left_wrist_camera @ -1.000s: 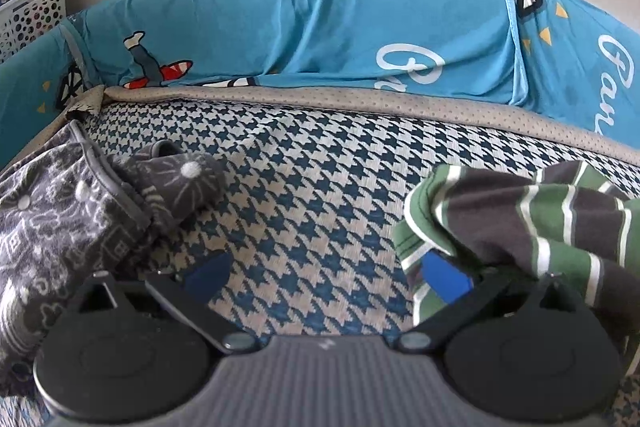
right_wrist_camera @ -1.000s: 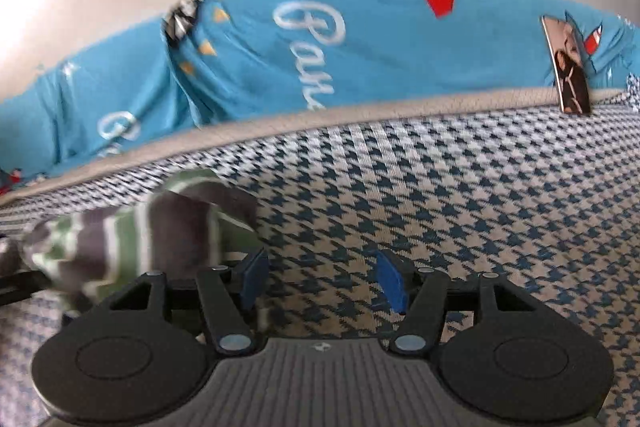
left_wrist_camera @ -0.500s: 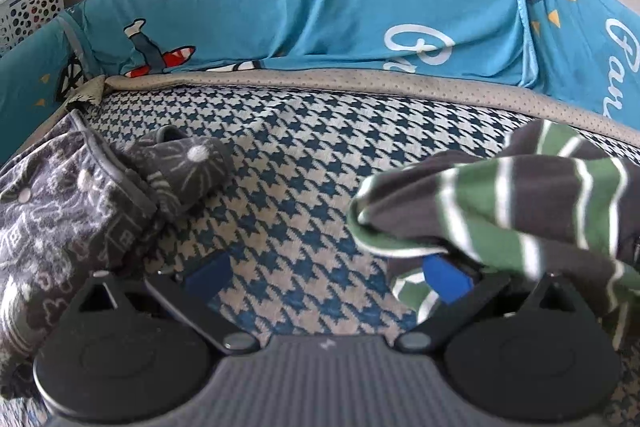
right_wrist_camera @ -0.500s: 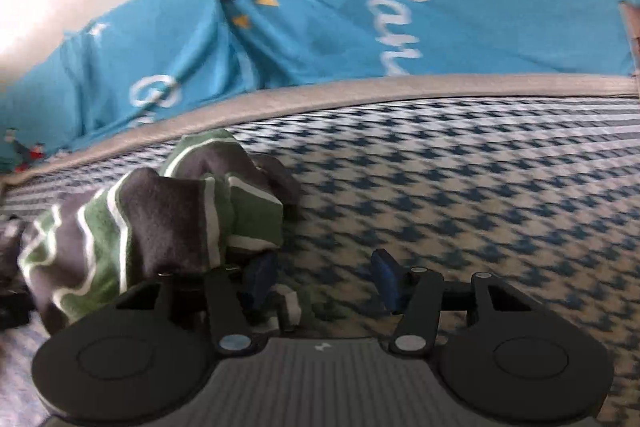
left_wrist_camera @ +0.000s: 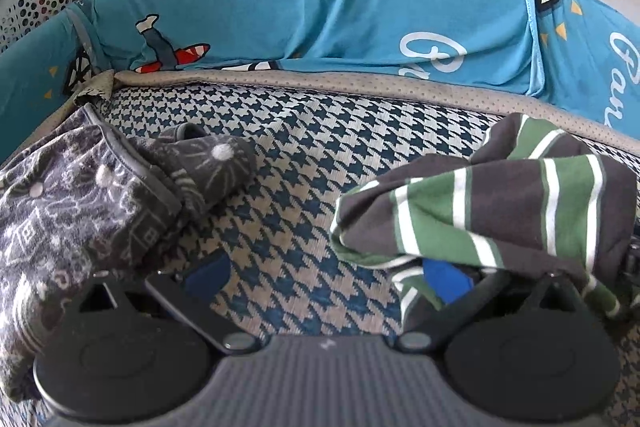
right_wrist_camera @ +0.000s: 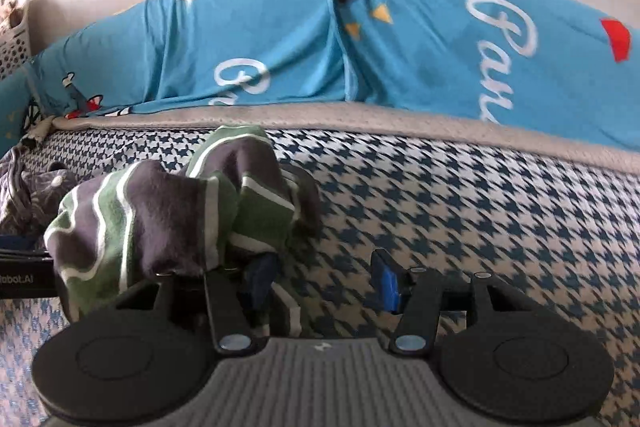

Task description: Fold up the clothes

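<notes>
Blue-padded jaws of the left hand-held gripper (left_wrist_camera: 326, 273) are standing wide apart, gripping nothing; the striped garment (left_wrist_camera: 484, 211) is draping over its right finger. Right hand-held gripper (right_wrist_camera: 322, 277) is gaping about halfway, the garment bunching over its left finger only. Both are hanging over the houndstooth mat (left_wrist_camera: 292, 155); beyond the garment, a blue bumper (left_wrist_camera: 320, 15) is running along the wall.

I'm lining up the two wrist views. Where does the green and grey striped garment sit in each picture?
Left wrist view: the striped garment is at the right, bunched over the left gripper's right finger.
Right wrist view: the striped garment is at the left, draped over the right gripper's left finger.
Shared landmark: the blue cartoon-print bumper behind the houndstooth mat.
</notes>
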The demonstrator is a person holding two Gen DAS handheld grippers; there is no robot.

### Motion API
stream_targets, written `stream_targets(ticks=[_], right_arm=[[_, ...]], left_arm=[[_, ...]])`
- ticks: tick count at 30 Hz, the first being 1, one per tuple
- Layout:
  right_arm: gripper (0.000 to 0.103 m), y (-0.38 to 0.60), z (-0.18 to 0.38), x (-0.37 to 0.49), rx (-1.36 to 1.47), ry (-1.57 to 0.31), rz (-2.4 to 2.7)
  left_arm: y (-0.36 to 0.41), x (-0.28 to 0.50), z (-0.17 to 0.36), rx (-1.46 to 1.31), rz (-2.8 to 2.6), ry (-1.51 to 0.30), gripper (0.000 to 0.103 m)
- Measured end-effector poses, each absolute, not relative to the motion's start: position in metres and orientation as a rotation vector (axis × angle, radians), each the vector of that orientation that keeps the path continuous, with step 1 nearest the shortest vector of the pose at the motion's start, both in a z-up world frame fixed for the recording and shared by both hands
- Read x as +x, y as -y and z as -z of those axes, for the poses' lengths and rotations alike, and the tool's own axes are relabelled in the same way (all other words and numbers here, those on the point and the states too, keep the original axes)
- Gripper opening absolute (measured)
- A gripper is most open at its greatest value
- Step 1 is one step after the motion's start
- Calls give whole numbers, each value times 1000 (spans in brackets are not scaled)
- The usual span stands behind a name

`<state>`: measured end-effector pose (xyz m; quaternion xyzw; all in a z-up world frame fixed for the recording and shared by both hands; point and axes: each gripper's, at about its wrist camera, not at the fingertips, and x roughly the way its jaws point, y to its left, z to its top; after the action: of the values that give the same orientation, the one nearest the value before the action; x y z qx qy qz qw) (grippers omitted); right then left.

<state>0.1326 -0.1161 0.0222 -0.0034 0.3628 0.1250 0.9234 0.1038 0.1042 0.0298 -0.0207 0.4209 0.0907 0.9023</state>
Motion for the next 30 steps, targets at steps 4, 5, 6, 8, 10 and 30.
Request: stream_targets(ticks=[4,5,6,8,10,30], right_arm=[[57,126,-23,120,-32,-735,-295],[58,128,-23,117,-45,-730,-305],[58,130,-21,113,-55,-732,-309],[59,134,-16,105,-72,-741,-311],[59,138,-12,98,-90,-749,-314],[61,144,9,55,-156,-784,-427]], left_arm=[[-104,98,-33,-54,-173,-865,103],[-104,96,-34,-54,-168,-863,103],[-103,94,-35,-51,-165,-861,103],[-102,90,-36,-39,-161,-854,103],[-101,85,-39,-30,-148,-841,103],[-76,50,-17,5,-102,-844,103]])
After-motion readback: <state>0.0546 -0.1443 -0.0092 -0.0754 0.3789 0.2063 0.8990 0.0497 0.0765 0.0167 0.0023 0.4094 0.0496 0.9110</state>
